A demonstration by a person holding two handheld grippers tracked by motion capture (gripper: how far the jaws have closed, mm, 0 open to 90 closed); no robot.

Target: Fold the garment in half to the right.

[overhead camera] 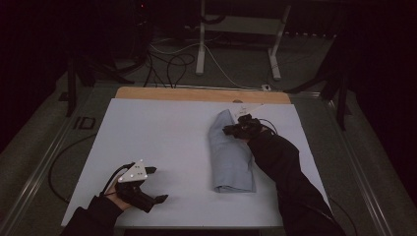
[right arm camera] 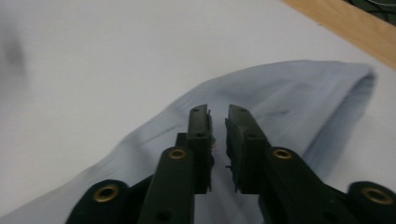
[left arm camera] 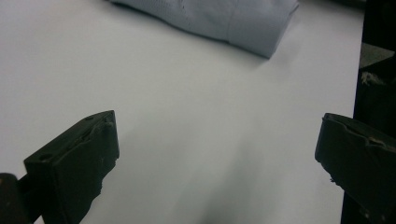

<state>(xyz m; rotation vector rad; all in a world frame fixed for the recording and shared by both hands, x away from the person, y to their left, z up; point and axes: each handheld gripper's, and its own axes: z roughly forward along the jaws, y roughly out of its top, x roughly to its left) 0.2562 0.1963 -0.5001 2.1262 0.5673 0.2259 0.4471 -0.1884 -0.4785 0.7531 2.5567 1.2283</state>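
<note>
Cloth (overhead camera: 230,156): pale blue-grey fabric, folded into a long narrow bundle, lying on the white table cover (overhead camera: 162,147) right of centre. Long axis runs near-to-far from the person's side, tilted slightly left at the far end. Near end is squared off with a stacked folded edge; far end is rounded and narrower. Surface mostly smooth, a few soft creases, fine weave visible in the left gripper view (left arm camera: 224,18).

Right gripper (overhead camera: 239,129) sits at the cloth's far right edge, sleeve (overhead camera: 290,182) reaching in from bottom right. In the right gripper view its jaws are nearly together, narrow slit between them, low over the fabric (right arm camera: 280,107). Cannot tell whether any cloth is actually caught between them.

Left gripper (overhead camera: 153,184) is at the near left of the table, well apart from the cloth, jaws spread wide with bare white cover between them. Grey plate (overhead camera: 134,173) on top.

Wooden table edge (overhead camera: 201,94) shows beyond the cover's far side.
</note>
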